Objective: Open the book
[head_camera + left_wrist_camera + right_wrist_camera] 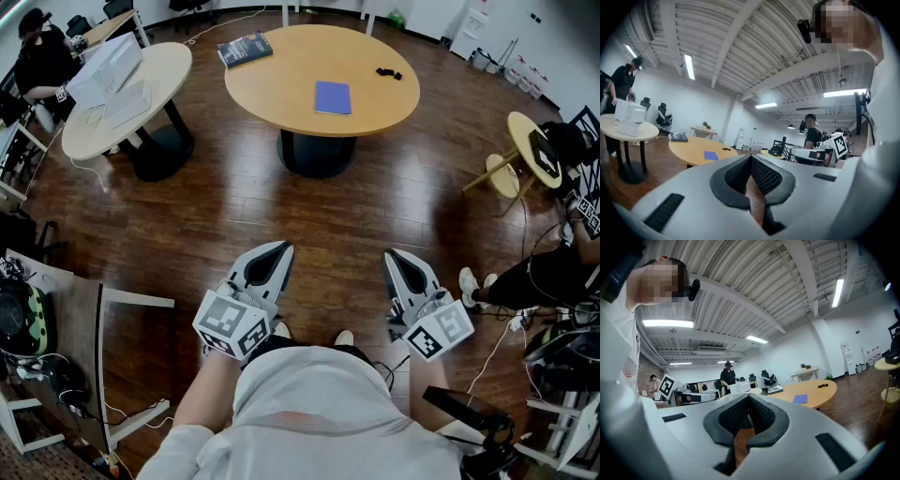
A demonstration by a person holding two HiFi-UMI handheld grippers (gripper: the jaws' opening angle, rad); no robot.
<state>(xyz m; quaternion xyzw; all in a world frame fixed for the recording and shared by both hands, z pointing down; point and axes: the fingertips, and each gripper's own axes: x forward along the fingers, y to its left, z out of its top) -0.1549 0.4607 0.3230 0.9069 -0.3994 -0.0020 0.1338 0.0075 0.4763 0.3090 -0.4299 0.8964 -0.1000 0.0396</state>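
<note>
While we hold both grippers low in front of our chest, the left gripper (273, 253) has its jaws pressed together with nothing between them. The right gripper (397, 258) is the same, jaws together and empty. Each bears a cube (231, 323) of black-and-white square markers. Neither gripper touches anything. Bare wooden floor (319, 211) lies between them and the round table (281, 89) ahead, which is well apart from us. The blue book (333, 97) lies flat and closed on that table, a little right of its middle. A dark book (246, 49) sits at the table's far left edge, and a small black object (389, 73) near its far right. To the left stands a second round table (164, 75) bearing a white box (108, 66), with a person (42, 66) beside it.
</note>
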